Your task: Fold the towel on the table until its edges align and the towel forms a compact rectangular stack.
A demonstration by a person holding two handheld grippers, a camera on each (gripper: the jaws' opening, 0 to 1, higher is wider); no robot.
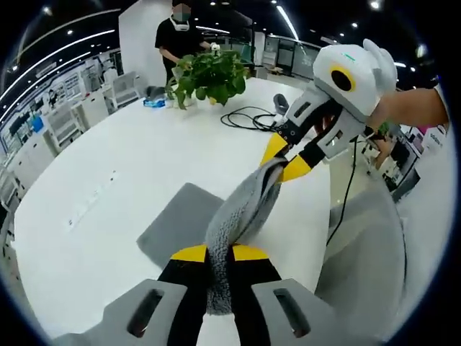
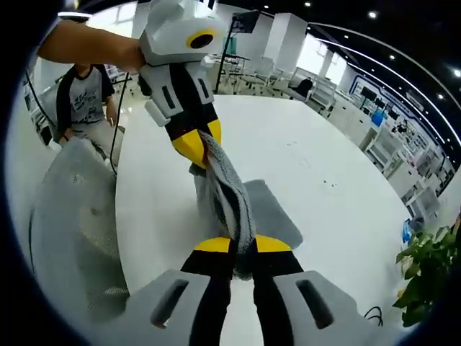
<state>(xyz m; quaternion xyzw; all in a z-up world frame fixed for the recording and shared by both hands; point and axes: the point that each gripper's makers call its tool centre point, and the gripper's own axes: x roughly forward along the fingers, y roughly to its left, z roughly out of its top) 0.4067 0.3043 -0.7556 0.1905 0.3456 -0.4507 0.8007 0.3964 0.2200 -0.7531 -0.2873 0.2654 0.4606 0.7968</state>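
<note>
A grey towel (image 1: 238, 216) hangs stretched between both grippers above the white table (image 1: 144, 158), its lower part resting flat on the tabletop. My left gripper (image 1: 220, 254) is shut on one end of the towel, with yellow-tipped jaws pressed against the cloth. My right gripper (image 1: 284, 158) comes in from the upper right, shut on the other end. In the right gripper view my right gripper (image 2: 243, 245) pinches the towel (image 2: 227, 198), and the left gripper (image 2: 198, 144) holds the far end, a hand above it. The flat part of the towel (image 2: 274, 213) lies on the table (image 2: 324, 166).
A potted plant (image 1: 209, 76) and a black cable (image 1: 248, 119) sit at the table's far end, where a person (image 1: 178, 36) stands. A grey mesh chair (image 2: 75, 216) stands beside the table edge, with a seated person (image 2: 86, 97) behind it. Plant leaves (image 2: 425, 270) show at right.
</note>
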